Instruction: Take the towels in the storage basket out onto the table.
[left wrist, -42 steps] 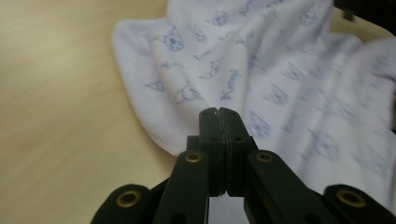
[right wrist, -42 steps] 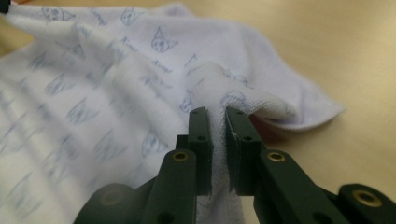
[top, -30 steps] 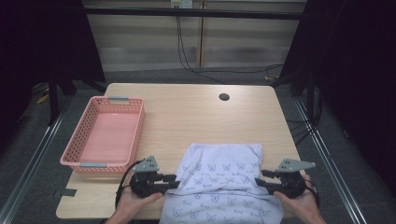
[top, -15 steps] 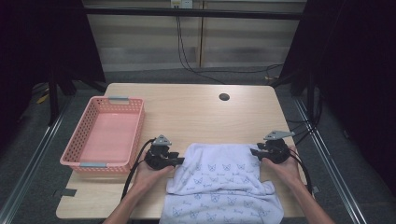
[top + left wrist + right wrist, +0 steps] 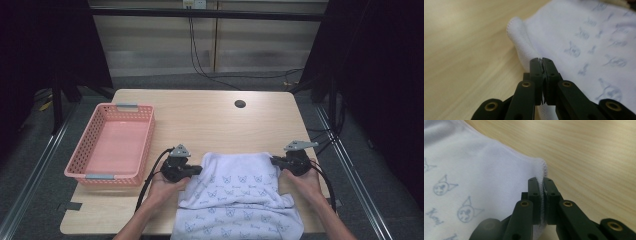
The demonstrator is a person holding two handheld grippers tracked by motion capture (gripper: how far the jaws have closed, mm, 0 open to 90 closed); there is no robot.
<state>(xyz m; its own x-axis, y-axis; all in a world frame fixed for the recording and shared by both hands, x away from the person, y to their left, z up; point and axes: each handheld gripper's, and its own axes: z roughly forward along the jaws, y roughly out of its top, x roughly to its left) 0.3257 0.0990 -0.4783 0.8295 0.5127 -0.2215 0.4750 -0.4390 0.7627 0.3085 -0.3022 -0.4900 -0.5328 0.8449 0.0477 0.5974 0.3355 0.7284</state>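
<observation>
While pinched | cloth (image 5: 240, 192) hem between both grippers' closed fingers (image 5: 536, 68) | left side blurry, seemingly gripped

You work at a light wooden table (image 5: 200, 120) with a small dark hole (image 5: 240, 104) near its far edge. Beyond it, cables (image 5: 200, 60) hang down a pale wall; grey floor (image 5: 30, 170) surrounds the table.

No readable text anywhere. My cloth (image 5: 474, 177) has pale blue cat-face prints with a small script word beside each, lower left of the right gripper view, but it's too blurred to make out. No labels, brands or numbers elsewhere.
</observation>
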